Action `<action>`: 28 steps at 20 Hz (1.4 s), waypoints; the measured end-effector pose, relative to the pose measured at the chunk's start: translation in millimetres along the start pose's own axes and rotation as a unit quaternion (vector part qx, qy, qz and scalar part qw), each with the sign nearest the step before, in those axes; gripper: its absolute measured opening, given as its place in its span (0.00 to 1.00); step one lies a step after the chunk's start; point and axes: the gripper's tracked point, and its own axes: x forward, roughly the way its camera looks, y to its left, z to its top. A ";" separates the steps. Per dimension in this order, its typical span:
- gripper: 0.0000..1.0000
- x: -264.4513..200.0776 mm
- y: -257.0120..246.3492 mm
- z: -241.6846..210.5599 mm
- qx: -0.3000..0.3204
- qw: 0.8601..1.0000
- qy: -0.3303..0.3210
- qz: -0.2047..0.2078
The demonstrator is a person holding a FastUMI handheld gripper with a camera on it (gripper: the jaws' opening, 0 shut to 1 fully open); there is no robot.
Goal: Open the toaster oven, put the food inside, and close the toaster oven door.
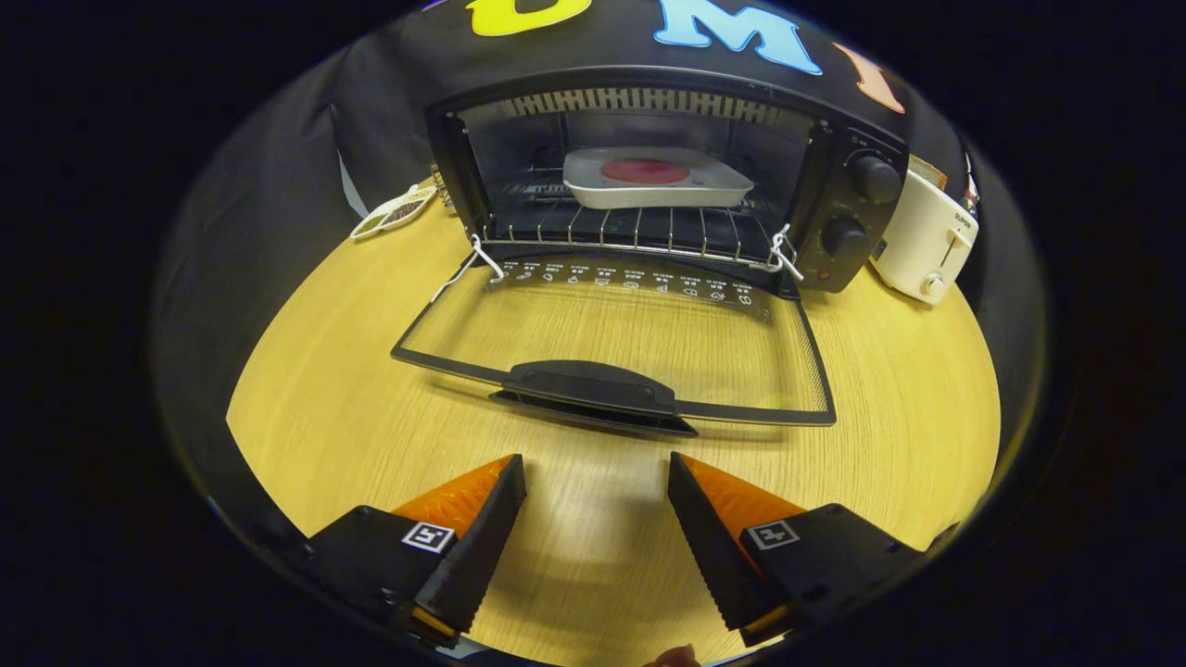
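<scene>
Inside toaster oven (649, 176): plated food (646, 171) (gripper (598, 477) agape)

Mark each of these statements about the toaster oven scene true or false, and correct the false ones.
1. The black toaster oven's glass door is shut. False: it lies folded down, open, on the wooden table.
2. A white square dish holding a red round food item sits on the oven's wire rack. True.
3. The tongs are clamped on the black door handle. False: they are open and empty, short of the handle.
4. A cream pop-up toaster stands beside the oven's knob side. True.
</scene>
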 end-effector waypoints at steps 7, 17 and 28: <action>0.95 2.8 -0.6 10.6 0.006 1.000 -0.022 -0.017; 0.95 -39.3 2.4 37.2 0.011 0.996 -0.087 -0.025; 0.95 -78.1 0.3 109.2 -0.026 0.980 -0.191 -0.045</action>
